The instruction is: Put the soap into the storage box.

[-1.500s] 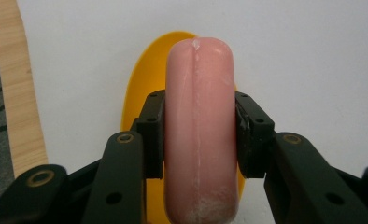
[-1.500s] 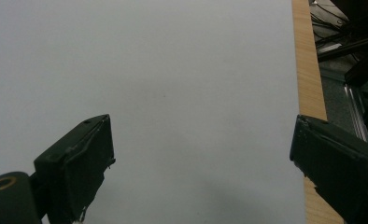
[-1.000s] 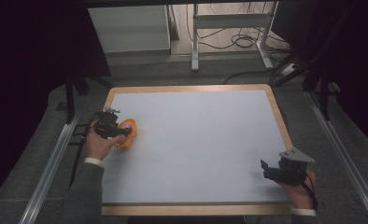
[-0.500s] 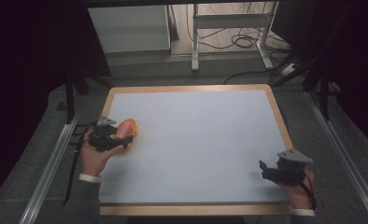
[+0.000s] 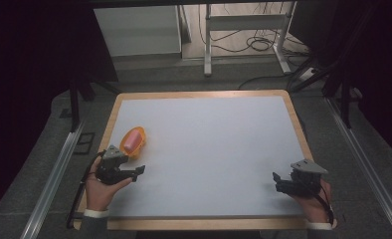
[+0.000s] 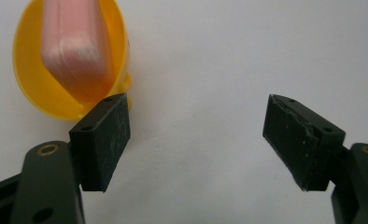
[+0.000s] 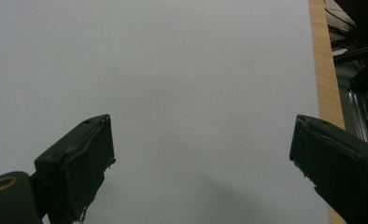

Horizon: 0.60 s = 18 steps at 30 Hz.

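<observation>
A white table (image 5: 209, 149) with a wooden rim takes up most of the high view. The person's left hand (image 5: 100, 185) reaches in from the bottom left, palm up under the left gripper (image 5: 137, 170), which lies low over the board and points right; its jaws stand wide apart with nothing between them. The right hand (image 5: 313, 199) rests at the near right corner, holding the right gripper (image 5: 275, 178) pointed left, jaws likewise wide apart over bare board. A yellow bowl (image 5: 139, 135) sits near the left edge, just beyond the left gripper, with a pink block (image 5: 130, 142) lying inside it.
</observation>
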### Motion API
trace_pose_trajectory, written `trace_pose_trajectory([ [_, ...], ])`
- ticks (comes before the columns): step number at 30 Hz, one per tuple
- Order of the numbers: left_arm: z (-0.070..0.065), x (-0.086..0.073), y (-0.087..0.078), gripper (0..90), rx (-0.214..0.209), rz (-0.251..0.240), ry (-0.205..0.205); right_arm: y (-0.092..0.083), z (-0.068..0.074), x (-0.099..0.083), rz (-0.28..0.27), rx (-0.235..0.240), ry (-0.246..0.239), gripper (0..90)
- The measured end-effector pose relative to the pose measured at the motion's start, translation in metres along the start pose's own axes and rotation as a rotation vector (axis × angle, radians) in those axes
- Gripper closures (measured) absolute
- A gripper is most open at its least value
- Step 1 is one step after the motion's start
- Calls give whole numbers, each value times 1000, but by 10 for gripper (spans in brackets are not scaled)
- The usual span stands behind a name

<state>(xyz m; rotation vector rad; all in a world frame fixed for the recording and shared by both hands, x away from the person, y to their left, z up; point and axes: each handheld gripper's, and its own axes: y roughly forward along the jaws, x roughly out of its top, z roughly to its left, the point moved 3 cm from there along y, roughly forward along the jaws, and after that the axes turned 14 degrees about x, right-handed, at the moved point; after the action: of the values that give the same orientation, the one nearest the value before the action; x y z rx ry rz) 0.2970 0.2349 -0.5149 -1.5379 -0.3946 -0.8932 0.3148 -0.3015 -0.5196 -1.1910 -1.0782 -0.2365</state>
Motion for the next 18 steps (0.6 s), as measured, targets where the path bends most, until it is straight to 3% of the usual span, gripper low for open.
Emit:
trace_pose_trajectory([
  [12,3,-11,-1,240,-1,5,-18,1,-1,0,-2,1,-10,61],
  [18,7,-14,2,242,-3,12,-44,0,4,3,-15,28,-11,62],
])
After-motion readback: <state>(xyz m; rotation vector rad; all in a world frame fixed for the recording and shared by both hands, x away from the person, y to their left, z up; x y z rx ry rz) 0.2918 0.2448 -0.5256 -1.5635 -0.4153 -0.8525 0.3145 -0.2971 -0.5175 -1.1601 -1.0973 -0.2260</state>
